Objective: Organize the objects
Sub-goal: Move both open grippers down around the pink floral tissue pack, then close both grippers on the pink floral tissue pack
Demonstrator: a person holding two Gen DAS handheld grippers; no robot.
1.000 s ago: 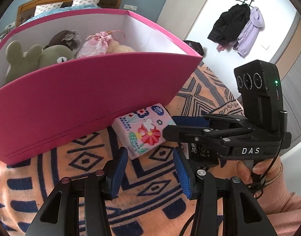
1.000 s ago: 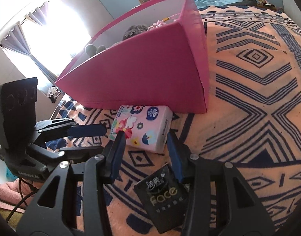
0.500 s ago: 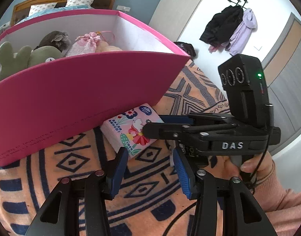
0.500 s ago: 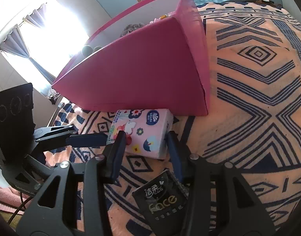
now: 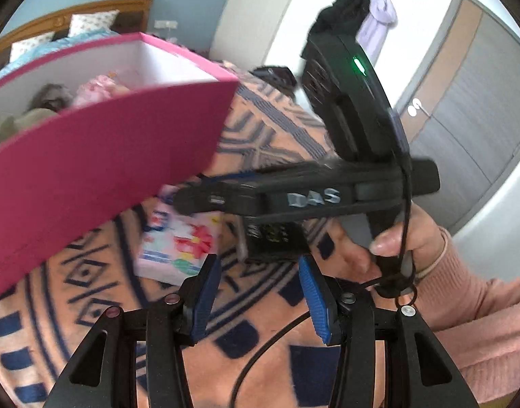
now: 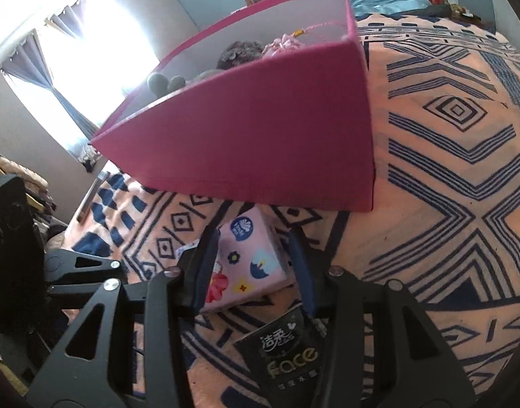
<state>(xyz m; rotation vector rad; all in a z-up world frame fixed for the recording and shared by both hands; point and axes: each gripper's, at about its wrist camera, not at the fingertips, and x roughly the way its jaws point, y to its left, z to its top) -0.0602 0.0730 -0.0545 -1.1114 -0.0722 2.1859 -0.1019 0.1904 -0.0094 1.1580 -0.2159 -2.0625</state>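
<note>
**Left view swings aside; right hand-held gripper brackets the floral pack**

Left wrist view: Compared with a second ago the whole scene has slid and rolled, and it is now smeared with motion blur. The pink storage box (image 5: pixel 100 156), the landmark here, has moved toward the left edge, and less of the plush toys (image 5: pixel 52 97) inside it shows. The floral tissue pack (image 5: pixel 182 238) lies on the patterned blanket (image 5: pixel 100 292) just in front of the box's near corner. The left hand-held gripper (image 5: pixel 256 292) has its blue pads apart with only blanket between them; it holds nothing. The other tool crosses the view above the pack, gripped by a hand (image 5: pixel 392 241) in a pink sleeve.

Right wrist view: This side has held almost steady over the half second, though the floral tissue pack (image 6: pixel 243 265) now sits deeper between the fingers than a second ago. It lies just in front of the pink storage box (image 6: pixel 260 129). The right hand-held gripper (image 6: pixel 256 265) has one finger on each side of it; the left pad looks against its edge and a sliver of gap shows at the right, so I read the jaws as open around it, not clamped. The black tissue packet (image 6: pixel 287 350) lies nearer the camera, farther from the box.

In my judgement the right side is poised to close on the floral pack and lift it into the box, while the left is clearing out of the way.
</note>
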